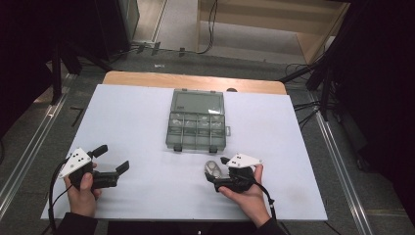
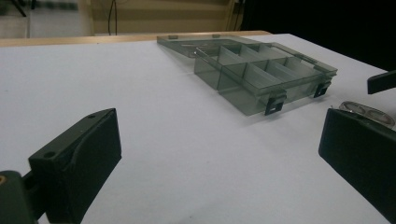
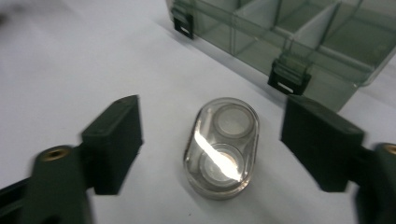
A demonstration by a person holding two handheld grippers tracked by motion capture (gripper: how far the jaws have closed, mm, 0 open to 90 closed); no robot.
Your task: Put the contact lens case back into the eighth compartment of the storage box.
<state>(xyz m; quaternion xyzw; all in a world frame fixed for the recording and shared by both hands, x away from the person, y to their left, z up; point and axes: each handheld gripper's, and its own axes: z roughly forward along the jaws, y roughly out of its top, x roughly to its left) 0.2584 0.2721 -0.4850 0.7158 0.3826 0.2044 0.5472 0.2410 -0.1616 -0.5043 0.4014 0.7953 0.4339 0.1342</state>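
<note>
A smoky clear organizer box lies open on the white table top, lid flat at the back, divided compartments toward me. A small clear oval case with two round wells rests just in front of the box. My right gripper is open, its jaws standing on either side of the oval case without touching it. At the near left, my left gripper is open with nothing between its jaws. Its own view looks past the jaws to the box and the case.
The box's two black latches face me, close beyond the case. A wooden edge borders the table at the back. Cables and dark stands sit on the floor to either side. Bare white surface lies between the two grippers.
</note>
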